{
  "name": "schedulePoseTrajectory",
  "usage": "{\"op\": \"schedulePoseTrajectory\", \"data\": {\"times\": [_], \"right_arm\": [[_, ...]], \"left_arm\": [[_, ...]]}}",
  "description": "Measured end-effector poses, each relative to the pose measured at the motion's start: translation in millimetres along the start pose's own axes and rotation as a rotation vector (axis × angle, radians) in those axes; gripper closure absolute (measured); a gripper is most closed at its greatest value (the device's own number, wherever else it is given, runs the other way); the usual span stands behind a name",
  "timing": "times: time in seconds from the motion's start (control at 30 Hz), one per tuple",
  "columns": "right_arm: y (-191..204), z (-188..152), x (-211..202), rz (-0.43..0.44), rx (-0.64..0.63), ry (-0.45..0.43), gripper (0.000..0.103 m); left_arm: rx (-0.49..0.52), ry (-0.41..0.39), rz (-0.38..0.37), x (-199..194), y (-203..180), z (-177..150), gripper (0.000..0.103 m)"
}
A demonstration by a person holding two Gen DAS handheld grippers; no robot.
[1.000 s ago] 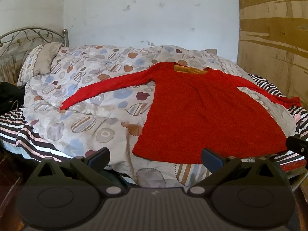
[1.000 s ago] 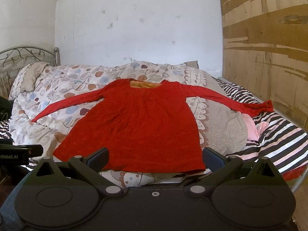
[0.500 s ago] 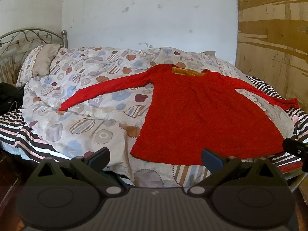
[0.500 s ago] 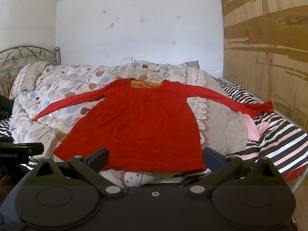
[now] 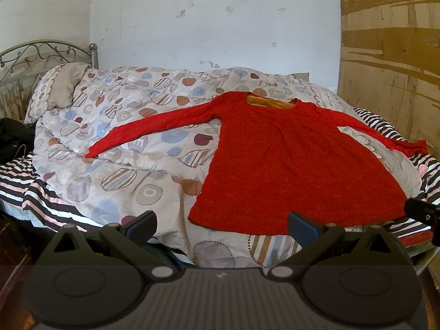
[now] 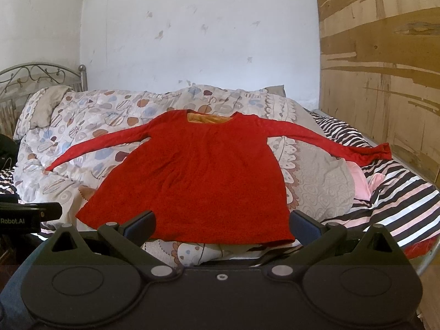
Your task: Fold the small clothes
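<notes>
Garment count: one red long-sleeved top [image 5: 291, 165] [image 6: 198, 181], lying flat on the bed ahead of both my grippers, sleeves spread to either side, neckline away from me, hem nearest me.
Neckline: an orange-yellow lining [image 6: 207, 118] shows inside the collar.
My left hand-held gripper [image 5: 221, 224]: fingers spread wide, holding nothing, hovering just short of the hem; the top's lower left corner sits between its fingertips.
My right hand-held gripper [image 6: 221, 224]: fingers spread wide, holding nothing; the hem spans the gap between its fingertips, and I cannot tell whether they touch the cloth.
Bedding count: one quilt [image 5: 123, 143] patterned with circles under the top, one pillow [image 5: 62, 88] far ahead to my left, one black-and-white striped sheet [image 6: 398, 192] to my right.
Other cloth: something pink [image 6: 360, 181] peeks out between quilt and striped sheet; too little shows to name it.
Cut off: the right sleeve's cuff [image 5: 412, 148] runs close to the edge of the left camera's view.
Hard to make out: a dark heap [image 5: 12, 140] at the far left, cropped by the frame.
Backdrop: one metal headboard [image 6: 33, 74], one plywood panel [image 6: 385, 68] on my right.
</notes>
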State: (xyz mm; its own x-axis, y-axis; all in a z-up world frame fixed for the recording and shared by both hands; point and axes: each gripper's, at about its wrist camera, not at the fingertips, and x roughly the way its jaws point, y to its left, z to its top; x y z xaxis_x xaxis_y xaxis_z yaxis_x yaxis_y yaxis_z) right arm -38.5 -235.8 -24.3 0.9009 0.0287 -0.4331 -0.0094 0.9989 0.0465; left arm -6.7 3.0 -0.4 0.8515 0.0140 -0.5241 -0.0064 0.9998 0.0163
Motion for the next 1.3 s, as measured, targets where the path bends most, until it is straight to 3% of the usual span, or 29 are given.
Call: {"op": "schedulePoseTrajectory", "data": {"times": [0.7, 0.97, 1.3], "right_arm": [[-1.9, 5.8, 7.8, -0.016, 0.012, 0.062, 0.0], [-16.0, 46.9, 41.3, -0.004, 0.082, 0.177, 0.0], [-40.6, 85.6, 98.1, -0.037, 0.047, 0.158, 0.0]], "left_arm": [[0.034, 0.032, -0.023, 5.1, -0.1, 1.1, 0.0], [0.103, 0.015, -0.044, 36.0, -8.8, 55.7, 0.0], [0.152, 0.034, -0.073, 108.5, -33.1, 120.3, 0.0]]}}
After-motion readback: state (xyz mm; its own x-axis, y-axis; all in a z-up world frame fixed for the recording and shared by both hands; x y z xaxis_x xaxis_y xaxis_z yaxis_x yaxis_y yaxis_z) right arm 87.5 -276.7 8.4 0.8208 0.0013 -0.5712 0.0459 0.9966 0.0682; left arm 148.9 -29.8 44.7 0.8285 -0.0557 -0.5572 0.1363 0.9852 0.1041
